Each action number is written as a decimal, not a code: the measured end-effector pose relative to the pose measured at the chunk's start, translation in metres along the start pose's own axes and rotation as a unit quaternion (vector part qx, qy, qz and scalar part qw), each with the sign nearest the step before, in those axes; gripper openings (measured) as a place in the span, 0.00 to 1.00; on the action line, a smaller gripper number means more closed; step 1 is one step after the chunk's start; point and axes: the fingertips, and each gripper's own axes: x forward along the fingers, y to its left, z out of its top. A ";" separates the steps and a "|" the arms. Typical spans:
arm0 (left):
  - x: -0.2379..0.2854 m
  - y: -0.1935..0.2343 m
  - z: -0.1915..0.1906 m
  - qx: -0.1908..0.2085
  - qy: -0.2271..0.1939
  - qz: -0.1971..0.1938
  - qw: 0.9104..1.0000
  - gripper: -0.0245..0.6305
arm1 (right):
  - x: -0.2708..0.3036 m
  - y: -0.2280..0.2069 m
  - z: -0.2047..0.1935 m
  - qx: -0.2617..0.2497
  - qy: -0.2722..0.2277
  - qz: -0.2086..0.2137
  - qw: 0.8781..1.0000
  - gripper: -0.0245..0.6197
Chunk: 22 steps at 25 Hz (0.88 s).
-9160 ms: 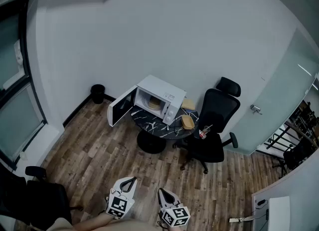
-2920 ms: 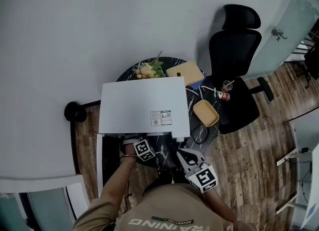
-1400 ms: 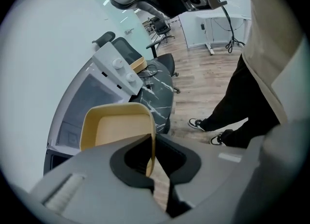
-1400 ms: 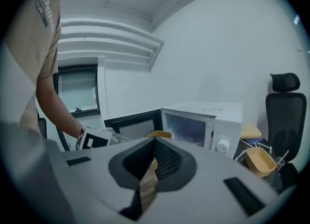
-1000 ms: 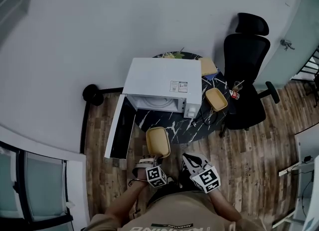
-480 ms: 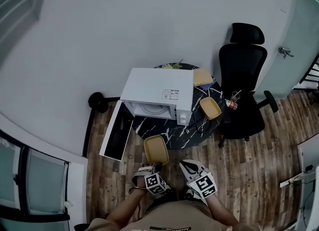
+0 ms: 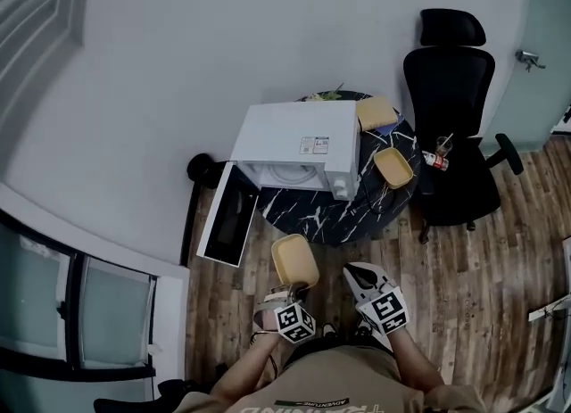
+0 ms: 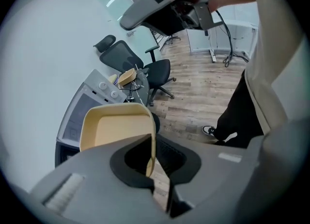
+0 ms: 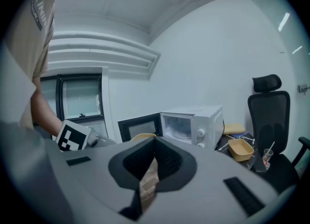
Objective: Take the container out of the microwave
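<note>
the tan container (image 7: 294,260) is out of the microwave (image 7: 299,139) and held in the air over the wood floor (image 7: 464,268), just in front of the round black worktop (image 7: 321,219) and well clear of the oven's mouth. the left gripper (image 7: 290,293) has it by the near rim: in the left gripper view its fingers (image 8: 87,179) are pinched on the thin edge of the container's wall, one inside the tray and one outside, and the container stands out ahead of them, open side showing and nothing visible in it.

the microwave sits on the worktop with its door (image 7: 227,224) swung fully open to the left. beside the microwave on the right lies a second open tan tray (image 7: 393,168), apart from the held one, and a black office chair (image 7: 451,90) stands close against the worktop's far right edge.

the right gripper (image 7: 361,276) hangs to the right of the left one, near it but not touching the container. in the right gripper view its fingers (image 9: 203,179) seem to be drawn together with only a sliver of floor showing in the gap, and they hold nothing
</note>
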 end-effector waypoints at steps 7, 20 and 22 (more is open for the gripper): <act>-0.018 0.023 0.006 0.010 -0.039 0.019 0.999 0.07 | 0.008 0.016 0.024 -0.016 -0.011 -0.021 1.000 0.05; -0.025 0.021 -0.018 0.028 -0.047 0.011 0.998 0.07 | 0.005 0.048 0.032 -0.039 -0.002 -0.023 0.999 0.05; -0.026 0.018 -0.015 0.028 -0.050 0.007 0.998 0.07 | 0.002 0.048 0.029 -0.036 0.000 -0.025 0.999 0.05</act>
